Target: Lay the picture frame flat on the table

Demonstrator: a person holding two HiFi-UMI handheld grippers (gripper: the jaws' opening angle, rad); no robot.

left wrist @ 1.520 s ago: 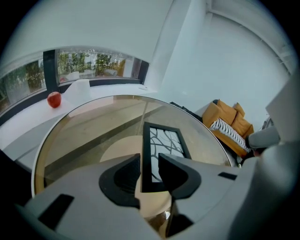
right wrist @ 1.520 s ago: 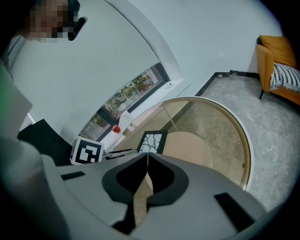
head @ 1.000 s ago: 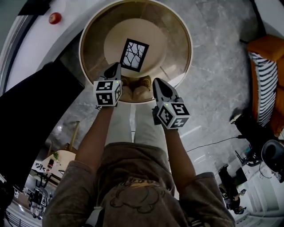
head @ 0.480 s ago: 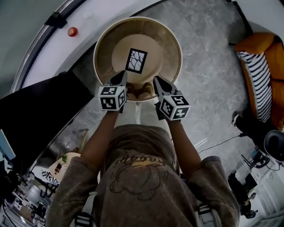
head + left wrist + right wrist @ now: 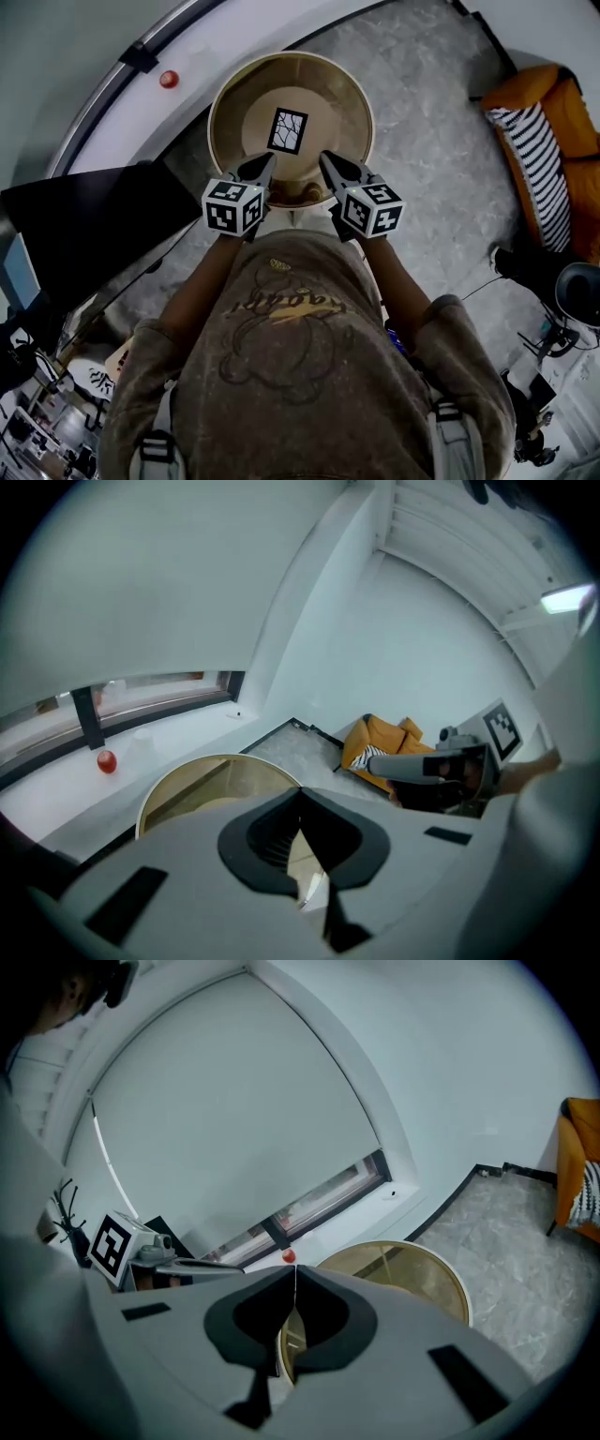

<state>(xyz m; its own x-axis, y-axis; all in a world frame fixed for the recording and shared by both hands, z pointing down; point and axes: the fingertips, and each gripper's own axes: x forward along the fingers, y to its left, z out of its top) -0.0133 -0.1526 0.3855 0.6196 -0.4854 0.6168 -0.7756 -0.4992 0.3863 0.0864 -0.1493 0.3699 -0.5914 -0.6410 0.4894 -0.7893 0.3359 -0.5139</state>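
From the head view, the picture frame (image 5: 288, 130) sits at the middle of the round table (image 5: 228, 112), black-bordered with a branching pattern inside. It seems to lie flat on the tan top, though from straight above I can't be sure. The left gripper (image 5: 264, 162) and right gripper (image 5: 326, 161) hang side by side over the table's near edge, both short of the frame and touching nothing. An orange armchair (image 5: 539, 94) with a striped cushion (image 5: 534, 159) stands well off to the right, and a red ball (image 5: 169, 79) rests on the white sill (image 5: 234, 47) beyond the table's far edge.

In the left gripper view, its jaws are pressed together with nothing between them. The table's rim curves below, and the other gripper shows at the right.

In the right gripper view, these jaws also meet tip to tip, empty, above the table's edge.
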